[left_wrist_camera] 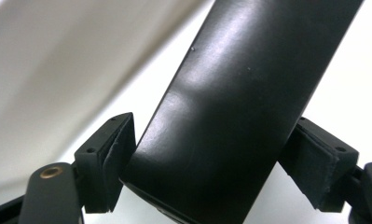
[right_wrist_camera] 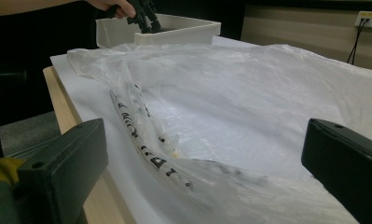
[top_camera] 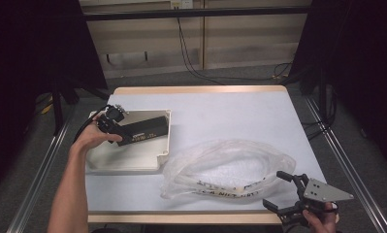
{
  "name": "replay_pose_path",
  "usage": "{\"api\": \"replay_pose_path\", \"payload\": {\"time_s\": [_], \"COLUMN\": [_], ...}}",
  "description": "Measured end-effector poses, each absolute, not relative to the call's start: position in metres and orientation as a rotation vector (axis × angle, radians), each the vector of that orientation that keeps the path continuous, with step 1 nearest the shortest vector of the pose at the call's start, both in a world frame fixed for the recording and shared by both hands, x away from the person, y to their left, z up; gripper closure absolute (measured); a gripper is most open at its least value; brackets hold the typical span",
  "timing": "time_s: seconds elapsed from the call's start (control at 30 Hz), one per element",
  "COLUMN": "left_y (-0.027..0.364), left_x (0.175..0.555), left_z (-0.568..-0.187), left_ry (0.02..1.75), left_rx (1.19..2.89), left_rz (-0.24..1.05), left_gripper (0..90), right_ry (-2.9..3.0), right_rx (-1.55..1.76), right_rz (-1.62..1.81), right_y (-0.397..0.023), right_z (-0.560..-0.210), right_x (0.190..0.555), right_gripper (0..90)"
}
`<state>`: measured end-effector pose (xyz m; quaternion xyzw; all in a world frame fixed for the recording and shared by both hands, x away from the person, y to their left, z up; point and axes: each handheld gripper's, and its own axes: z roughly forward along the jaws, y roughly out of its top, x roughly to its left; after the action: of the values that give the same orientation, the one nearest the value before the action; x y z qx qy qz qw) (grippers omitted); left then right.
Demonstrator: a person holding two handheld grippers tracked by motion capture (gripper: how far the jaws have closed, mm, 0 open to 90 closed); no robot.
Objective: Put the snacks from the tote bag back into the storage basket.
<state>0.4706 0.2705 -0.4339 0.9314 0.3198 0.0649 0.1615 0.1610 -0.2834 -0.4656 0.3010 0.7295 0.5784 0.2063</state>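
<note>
Black bar (top_camera: pixel 143 130) lying in beige tray (top_camera: pixel 133 160) at nine o'clock on bench (top_camera: pixel 220 111), between left gripper (left_wrist_camera: pixel 207 163) jaws, barely loosened. Right gripper (top_camera: pixel 282 191) jaws apart at five o'clock, facing plastic bag (top_camera: pixel 230 167).

Both tongs are black, the left tongs (top_camera: pixel 114 127) trailing a black cable, the right tongs (top_camera: pixel 284 191) bearing a grey triangular plate with screws.
</note>
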Motion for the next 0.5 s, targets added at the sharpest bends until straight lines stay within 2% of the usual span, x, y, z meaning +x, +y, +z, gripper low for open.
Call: {"api": "replay_pose_path", "payload": {"time_s": [0.1,0.23,0.5], "left_y": [0.272,0.274,0.281], "left_x": [0.468,0.466,0.457], "left_z": [-0.432,-0.425,-0.416], "left_ry": [0.906,0.934,0.947], "left_rx": [2.638,2.589,2.502], "left_rz": [0.207,0.199,0.261], "left_gripper": [20.9,13.6,10.8], "right_ry": [2.032,2.027,2.016], "right_rx": [0.842,0.851,0.861], "right_rz": [1.612,1.612,1.611], "right_y": [-0.285,-0.284,-0.285], "right_z": [-0.465,-0.466,-0.466], "right_x": [0.161,0.162,0.162], "right_gripper": [0.0,0.0,0.3]}}
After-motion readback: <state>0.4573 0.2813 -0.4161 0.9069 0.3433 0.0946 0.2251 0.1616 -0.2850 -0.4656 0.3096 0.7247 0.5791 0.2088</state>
